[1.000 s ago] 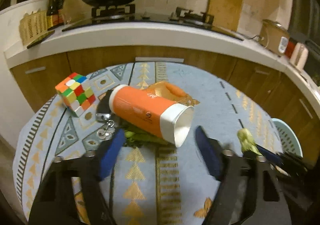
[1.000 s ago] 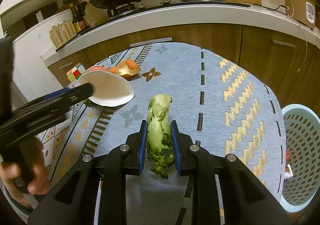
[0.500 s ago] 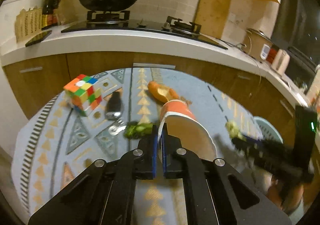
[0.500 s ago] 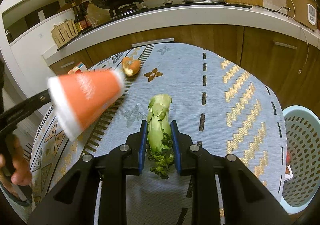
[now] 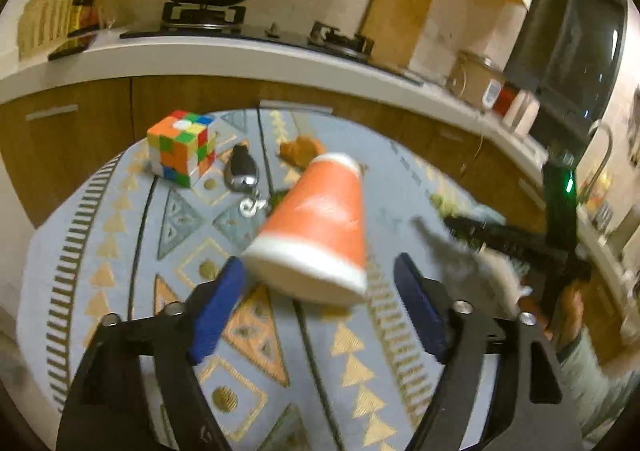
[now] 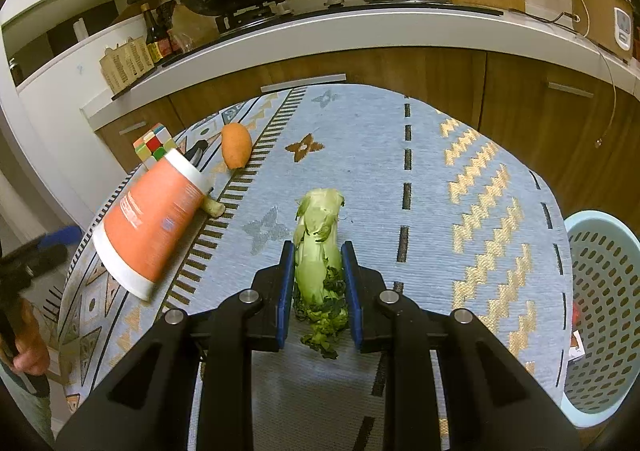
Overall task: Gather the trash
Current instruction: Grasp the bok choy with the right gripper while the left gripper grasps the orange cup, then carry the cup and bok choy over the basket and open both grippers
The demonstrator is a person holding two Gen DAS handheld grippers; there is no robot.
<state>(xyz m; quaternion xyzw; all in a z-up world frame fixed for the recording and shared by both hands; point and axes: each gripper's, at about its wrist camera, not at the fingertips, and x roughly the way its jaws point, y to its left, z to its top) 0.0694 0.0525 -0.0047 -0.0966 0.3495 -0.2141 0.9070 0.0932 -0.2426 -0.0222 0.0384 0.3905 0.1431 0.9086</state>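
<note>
An orange paper cup (image 5: 320, 227) with white rims hangs tilted, mouth toward me, just ahead of my open left gripper (image 5: 320, 291); neither finger touches it. It also shows in the right wrist view (image 6: 150, 223), above the mat's left side. My right gripper (image 6: 318, 291) is shut on a green leafy vegetable stalk (image 6: 318, 247) and holds it over the patterned mat (image 6: 440, 179). An orange peel (image 6: 236, 145) lies at the far left of the mat. A small pale vegetable stub (image 6: 212, 207) lies beside the cup.
A Rubik's cube (image 5: 180, 147) and a black key fob with keys (image 5: 242, 175) lie on the mat's far left. A light blue perforated basket (image 6: 600, 311) stands off the mat's right edge. Kitchen cabinets and a counter (image 6: 360, 31) curve behind.
My left gripper shut on the cup's rim and lifted it, then opened; the cup is now loose and flipped mouth toward me. My right gripper has stayed still with the vegetable.
</note>
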